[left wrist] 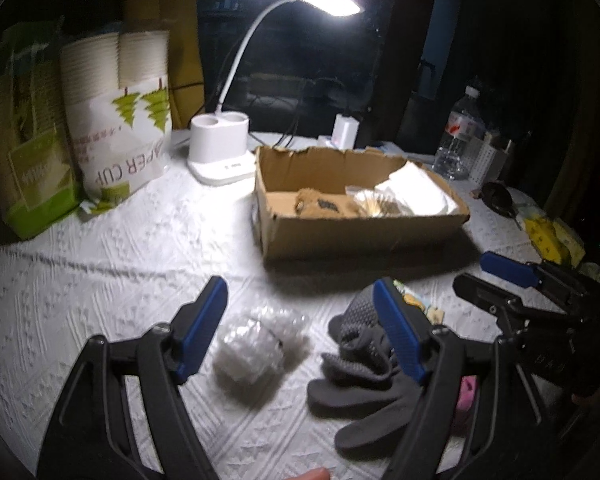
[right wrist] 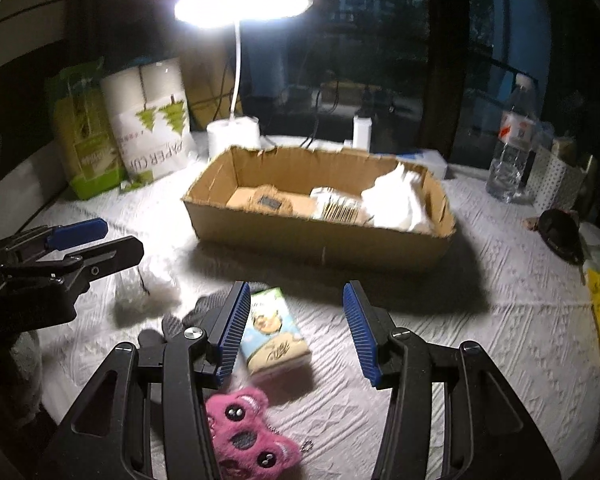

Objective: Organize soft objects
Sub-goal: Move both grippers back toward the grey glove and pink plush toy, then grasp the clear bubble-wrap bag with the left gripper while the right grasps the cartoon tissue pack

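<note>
Your left gripper [left wrist: 300, 320] hangs over the white cloth [left wrist: 120, 280] with its jaws spread and nothing between the pads; a clear crinkled plastic bag [left wrist: 256, 344] lies just below the gap, and the grey gloves [left wrist: 356, 376] sprawl beside it, partly under the right-hand finger. Your right gripper [right wrist: 296, 328] is spread too, gripping nothing, poised above the small tissue pack [right wrist: 274, 332] that lies nearer its left finger. The pink plush toy [right wrist: 248, 436] sits close in at the bottom edge, just below that finger. Beyond everything, the cardboard box [right wrist: 320, 236] stands open under the desk lamp [right wrist: 240, 4], already holding a brown piece, a pale packet and crumpled white material. A paper cup bag [left wrist: 120, 136] stands far left.
</note>
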Demonstrator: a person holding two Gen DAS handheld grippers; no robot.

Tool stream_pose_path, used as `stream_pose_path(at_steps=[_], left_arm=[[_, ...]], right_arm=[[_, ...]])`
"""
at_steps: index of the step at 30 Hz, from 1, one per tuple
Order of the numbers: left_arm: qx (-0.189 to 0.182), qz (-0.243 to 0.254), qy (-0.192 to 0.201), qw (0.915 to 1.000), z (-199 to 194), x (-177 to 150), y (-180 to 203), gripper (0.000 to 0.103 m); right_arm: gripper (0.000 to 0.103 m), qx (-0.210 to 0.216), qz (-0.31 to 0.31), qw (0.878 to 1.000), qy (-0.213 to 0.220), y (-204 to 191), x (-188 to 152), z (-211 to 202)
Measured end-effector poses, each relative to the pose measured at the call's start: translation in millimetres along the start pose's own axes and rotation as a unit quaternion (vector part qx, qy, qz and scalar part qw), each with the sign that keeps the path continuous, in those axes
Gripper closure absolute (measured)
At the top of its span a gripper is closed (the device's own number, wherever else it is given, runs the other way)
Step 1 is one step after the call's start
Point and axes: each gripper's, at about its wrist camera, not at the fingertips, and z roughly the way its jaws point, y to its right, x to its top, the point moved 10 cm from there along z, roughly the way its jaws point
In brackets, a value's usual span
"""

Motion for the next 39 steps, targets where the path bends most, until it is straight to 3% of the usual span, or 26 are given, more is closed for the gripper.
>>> stream_pose_path(at_steps=[11,23,34,37,39], left_arm=[[0.013,-0.011,-0.028,0.9995,19,-20,-14,0.026],[0.04,-0.007,-0.066,0.997,52,-31,-34,0.026],[0.02,0.01,-0.092,0.9955,61,-40,-26,0.026],[0.015,0.016,-0.089,0.9958,59,-41,-23,0.028],[0.01,0.021,-0.094,0.9954,59,-43,-21,0.044]], right_arm=[[0.051,0.023,-0.003,0.999,-0.048,-11,-27,30],[0.046,0.037,-0.006,0.996,-0.076,-17,-28,56],[0.046,0.046,-0.02,0.996,-0.077,-21,-29,57],[0.046,0.048,-0.021,0.996,-0.079,-22,-31,56],[0.051,0.049,-0.018,0.996,-0.076,-22,-31,54]])
